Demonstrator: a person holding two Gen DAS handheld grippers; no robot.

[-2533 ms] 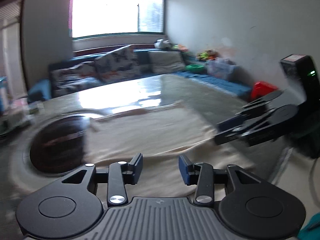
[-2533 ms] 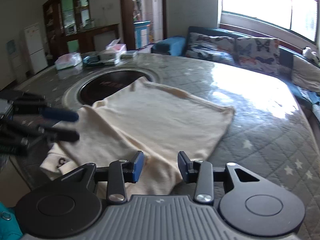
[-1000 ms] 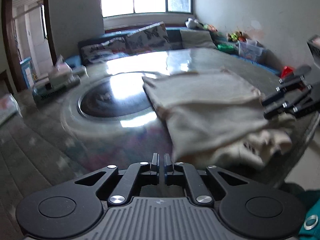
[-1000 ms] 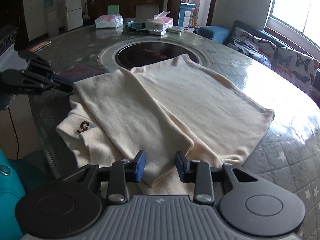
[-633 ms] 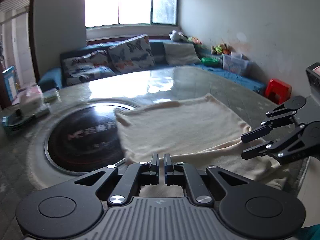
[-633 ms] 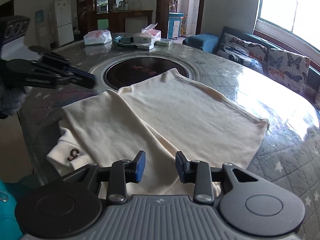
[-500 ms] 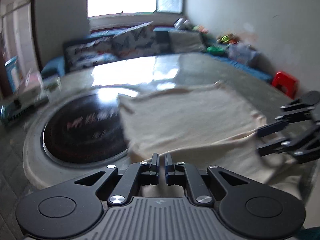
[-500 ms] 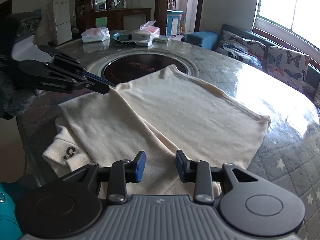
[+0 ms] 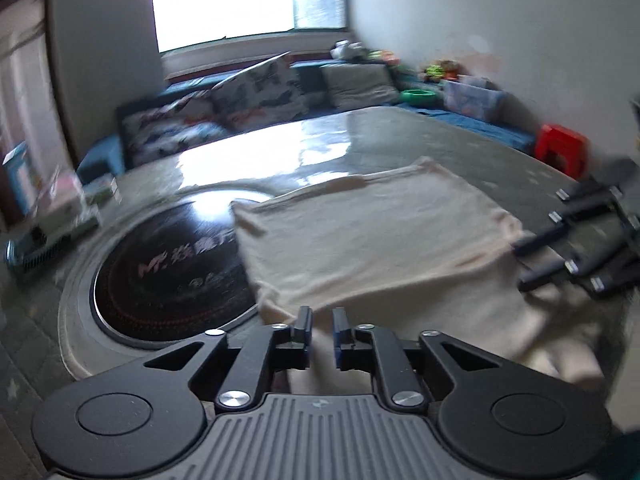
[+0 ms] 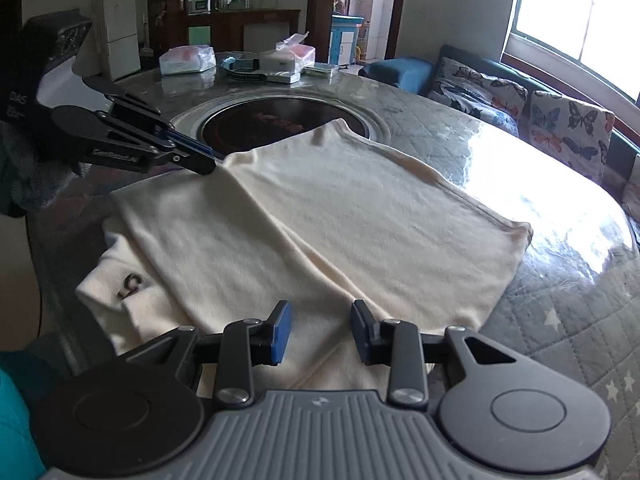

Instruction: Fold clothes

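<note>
A cream garment [image 10: 320,216] lies spread on the round table, one side folded over its middle; a small brown "G" mark [image 10: 130,285] shows near the left hem. It also shows in the left wrist view [image 9: 372,236]. My left gripper [image 9: 322,330] has its jaws slightly apart, at the garment's folded edge; from the right wrist view [image 10: 200,160] its tips touch that edge. My right gripper [image 10: 320,334] is open and empty, just above the near edge of the garment; it appears blurred in the left wrist view [image 9: 536,260].
A dark round hotplate [image 10: 276,120] is set in the quilted table top [image 10: 580,300], partly under the garment. Tissue packs and boxes [image 10: 280,60] stand at the far side. A sofa with butterfly cushions [image 10: 520,96] runs under the window. A red stool [image 9: 564,148] stands by the wall.
My left gripper has moved in to the garment's folded edge and its jaws have parted slightly. The right gripper has stayed open over the near edge.
</note>
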